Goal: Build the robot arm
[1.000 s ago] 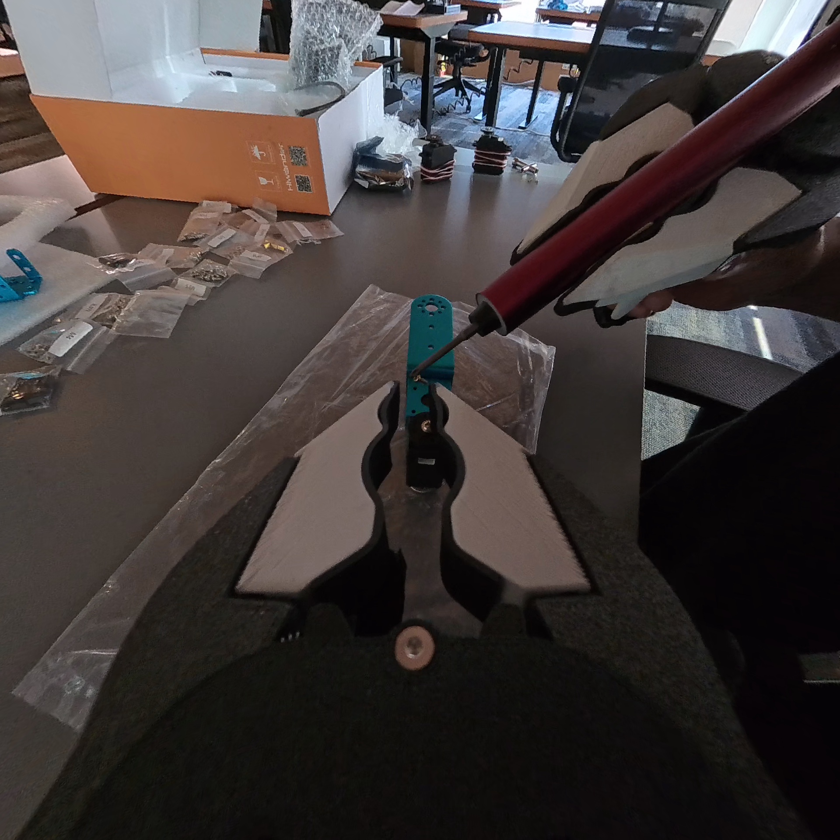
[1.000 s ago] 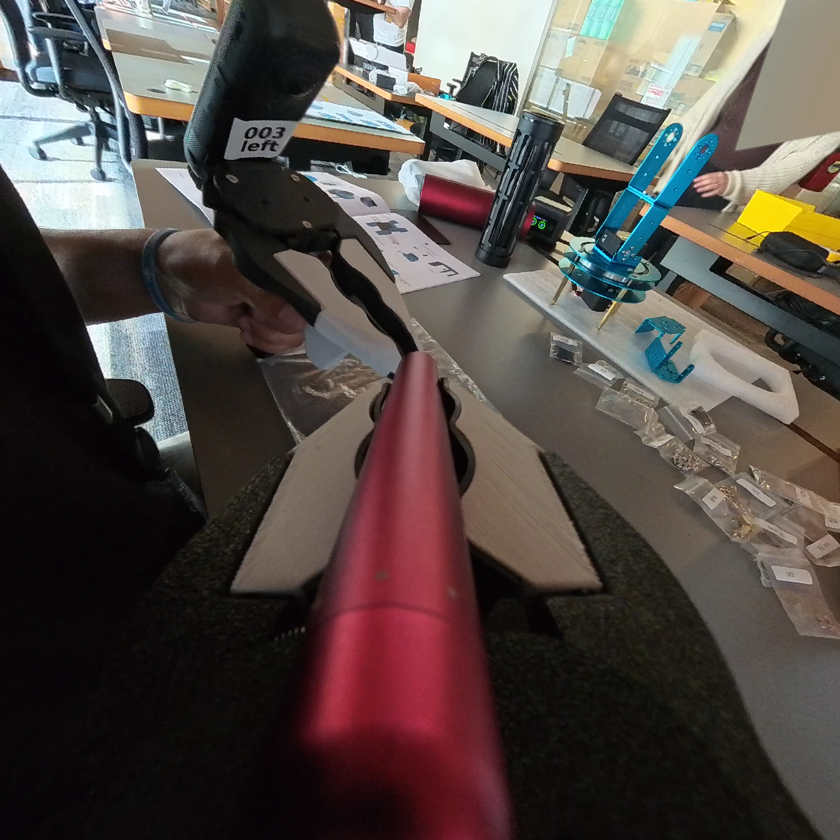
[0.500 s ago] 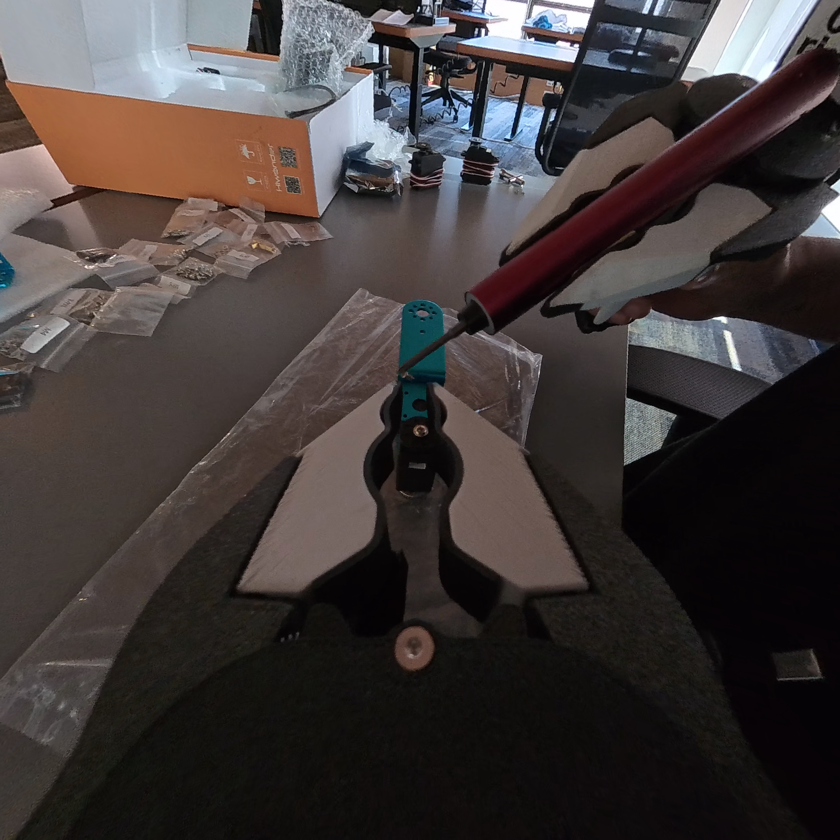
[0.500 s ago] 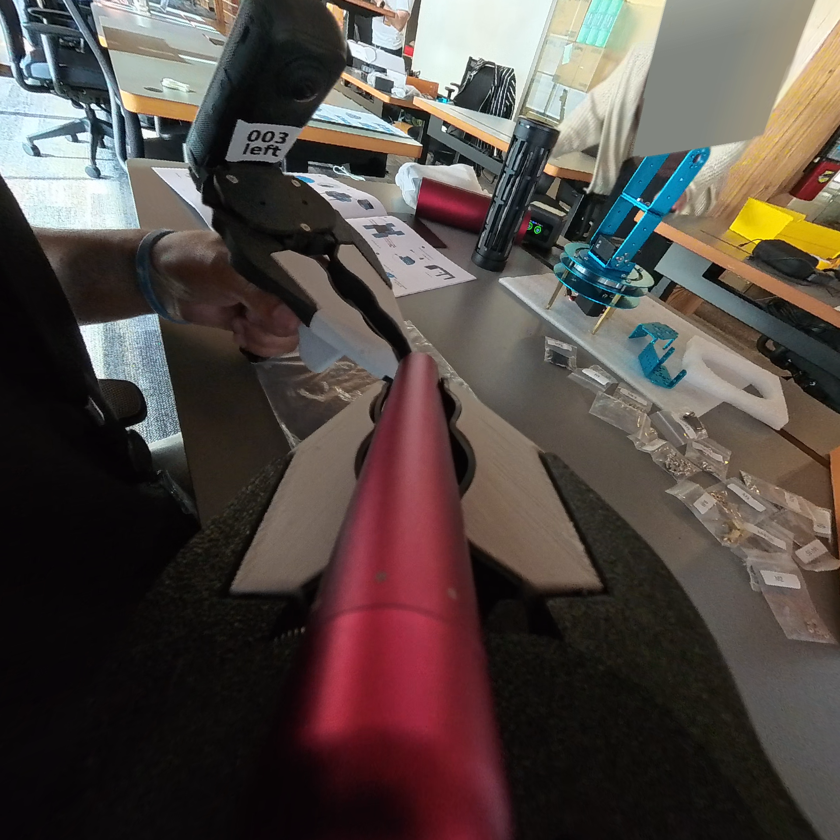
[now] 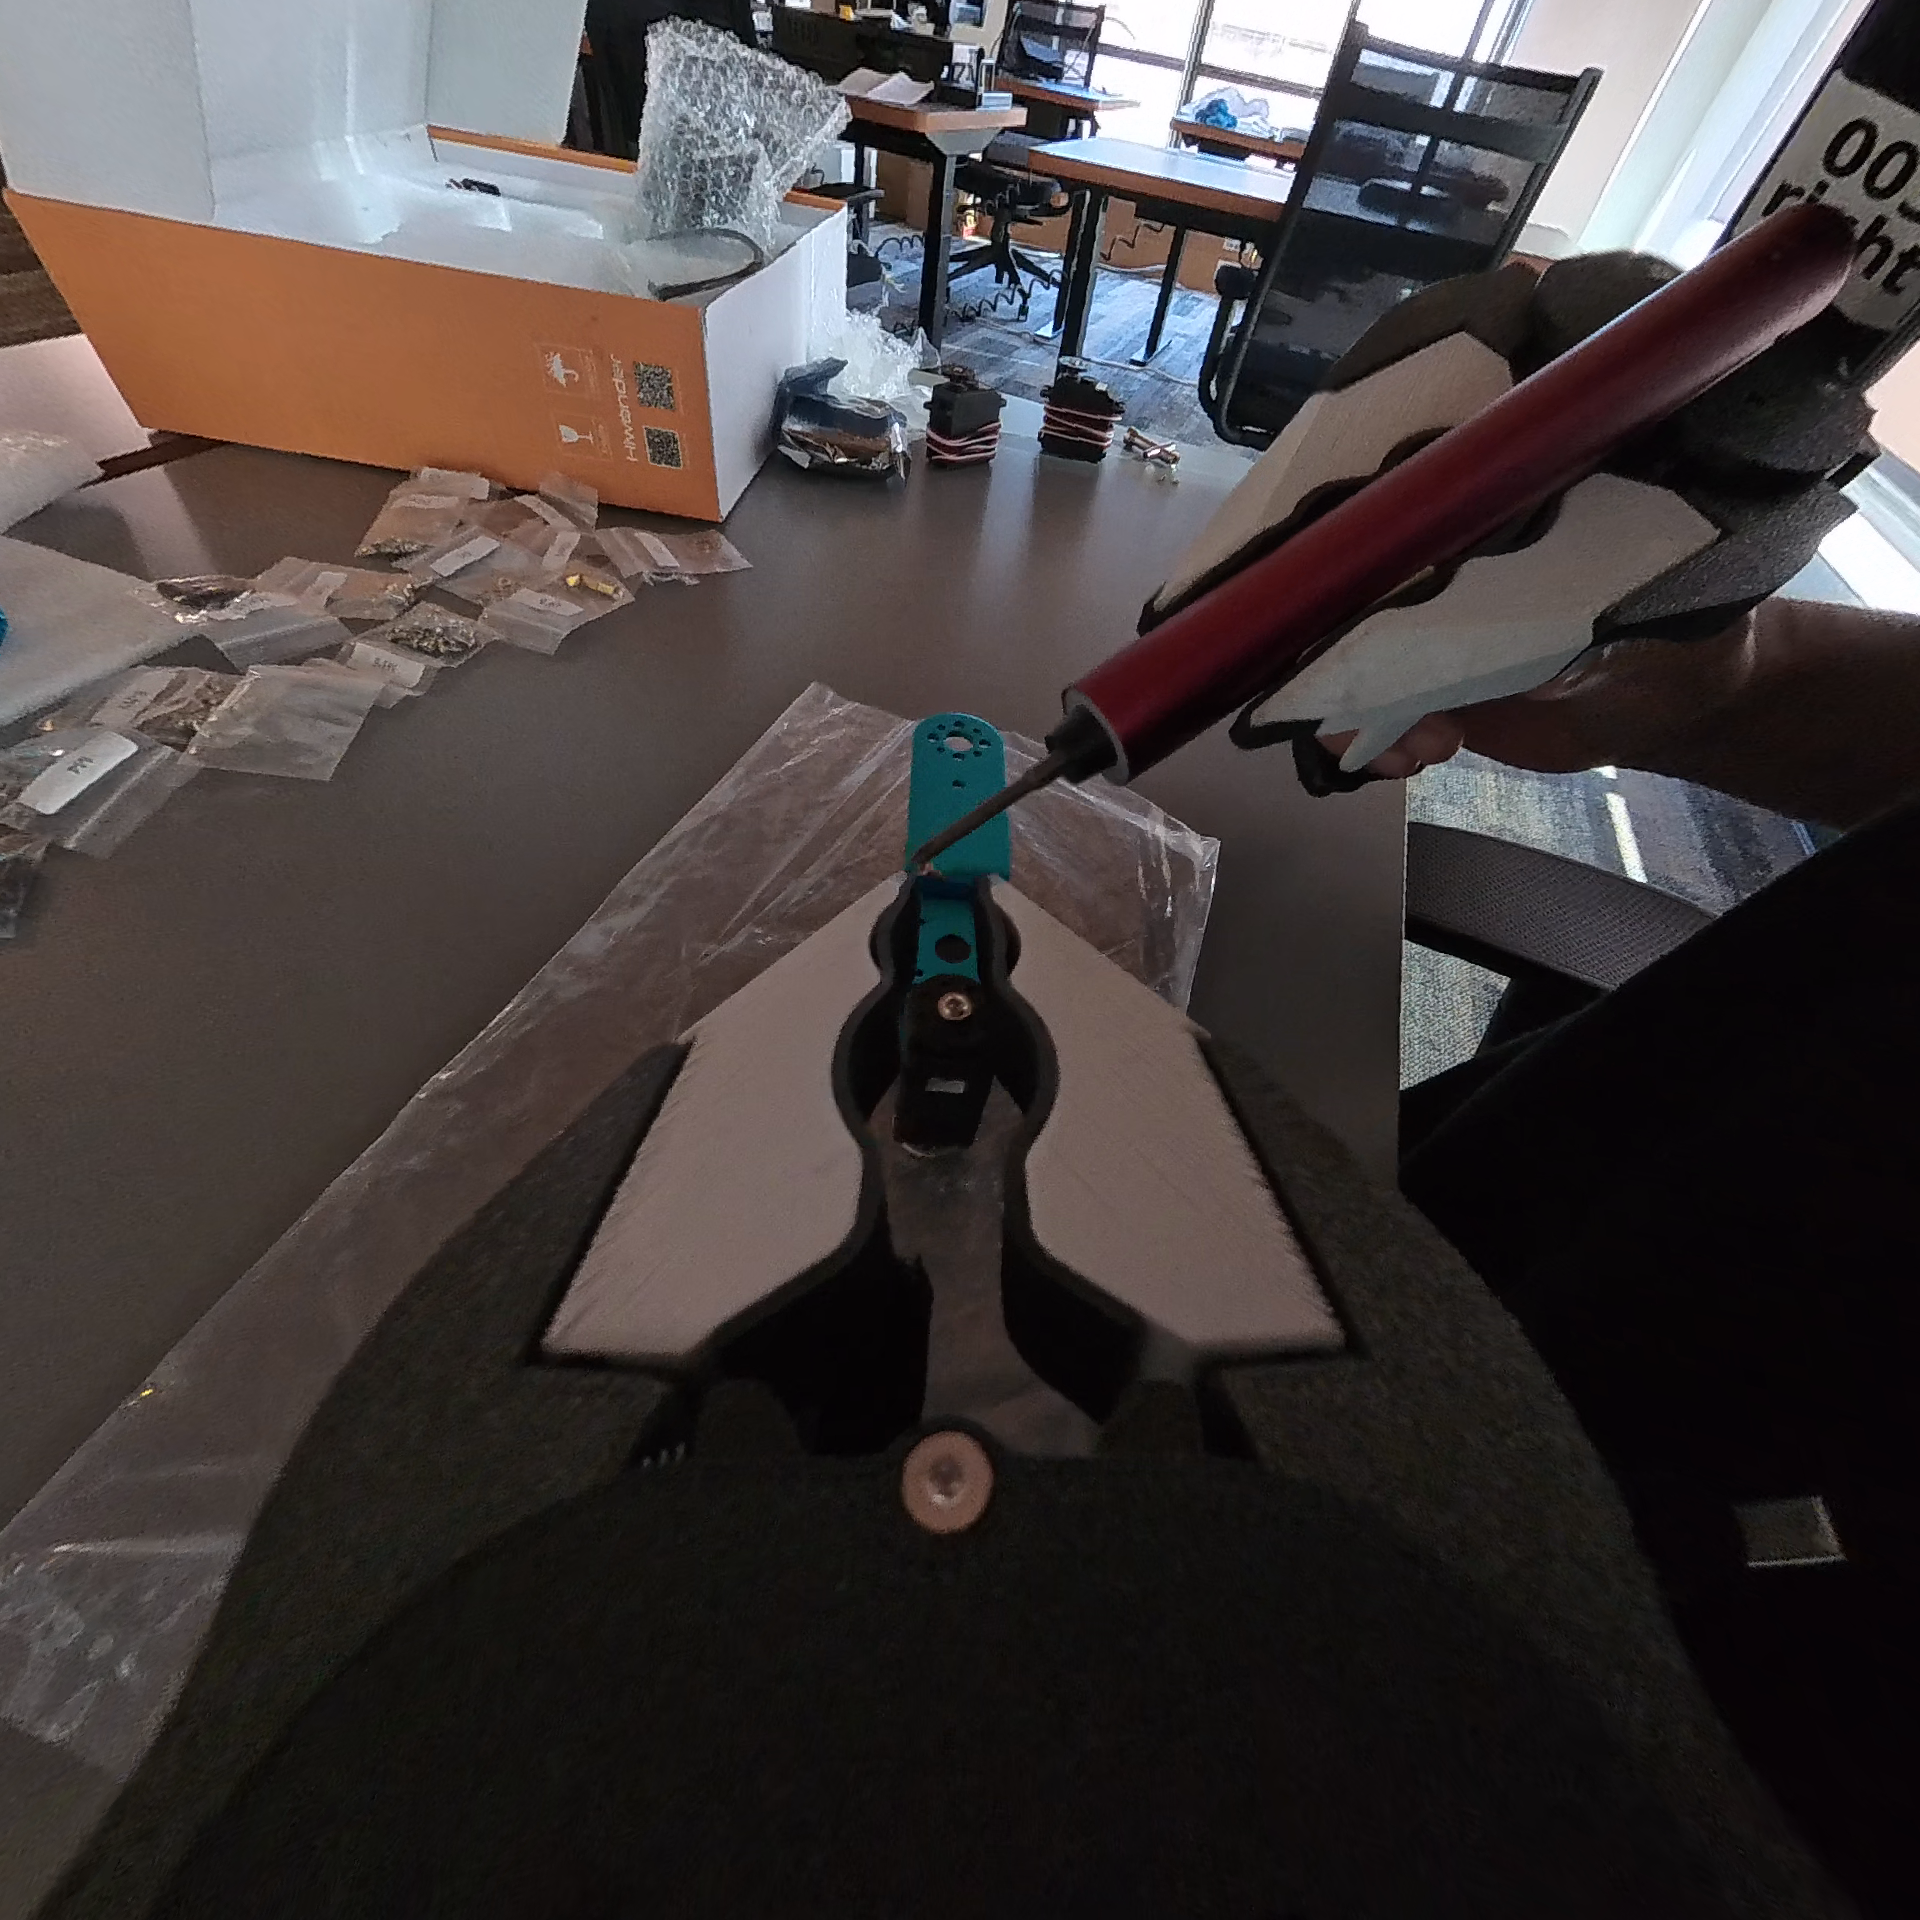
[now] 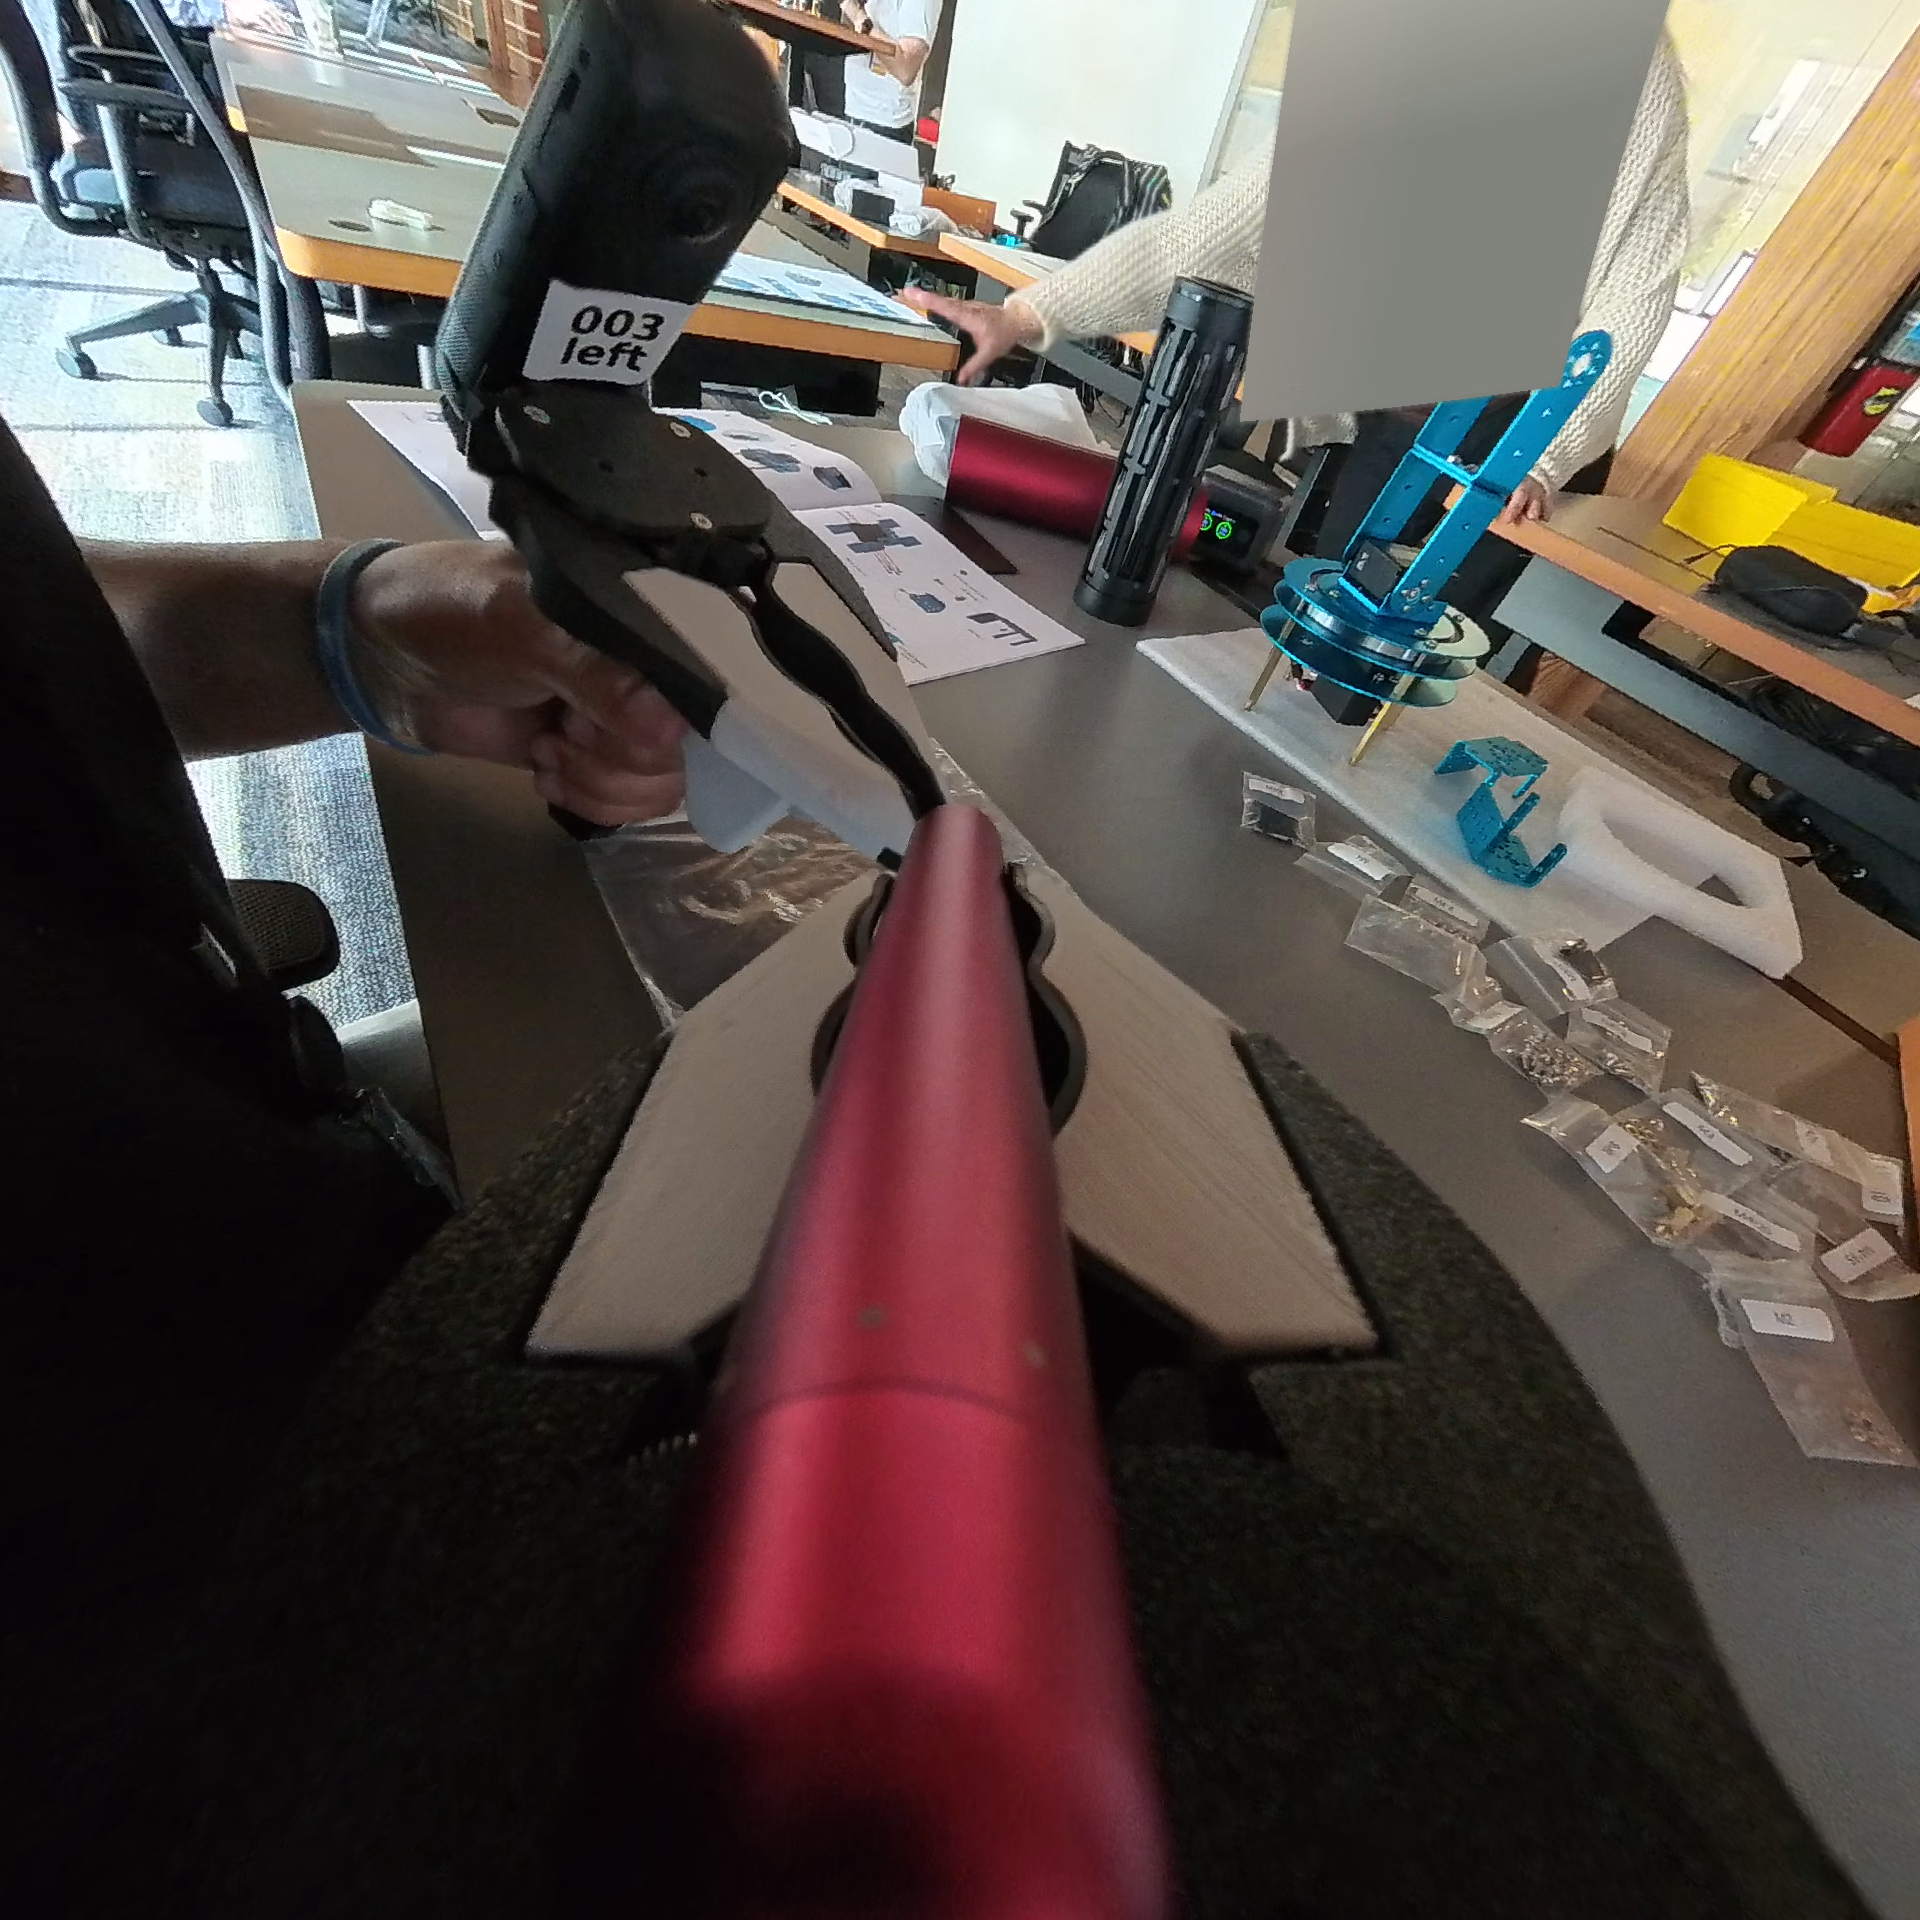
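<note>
My left gripper (image 5: 948,914) is shut on a small black servo (image 5: 940,1081) with a teal metal bracket (image 5: 958,805) fixed to it. It holds the part above a clear plastic bag (image 5: 727,935) on the grey table (image 5: 364,987). My right gripper (image 6: 948,894) is shut on a red electric screwdriver (image 6: 914,1195). In the left wrist view the screwdriver (image 5: 1455,499) comes in from the upper right, and its thin bit touches the bracket's lower left edge, just ahead of my left fingertips. In the right wrist view the screwdriver body hides the bit and bracket; the left gripper (image 6: 727,623) shows beyond.
An open orange and white box (image 5: 416,332) stands at the back left, with several small bags of screws (image 5: 312,644) before it and two servos (image 5: 966,421) nearby. A blue robot arm (image 6: 1403,582), black cylinder (image 6: 1164,457), manual (image 6: 914,561) and more bags (image 6: 1662,1143) lie right. A person stands behind. About 6 cm separates my left fingertips from my right.
The views have shifted slightly as both grippers moved a little together. The screwdriver bit stays on the teal bracket. A person behind the far table has moved further into the right wrist view.
</note>
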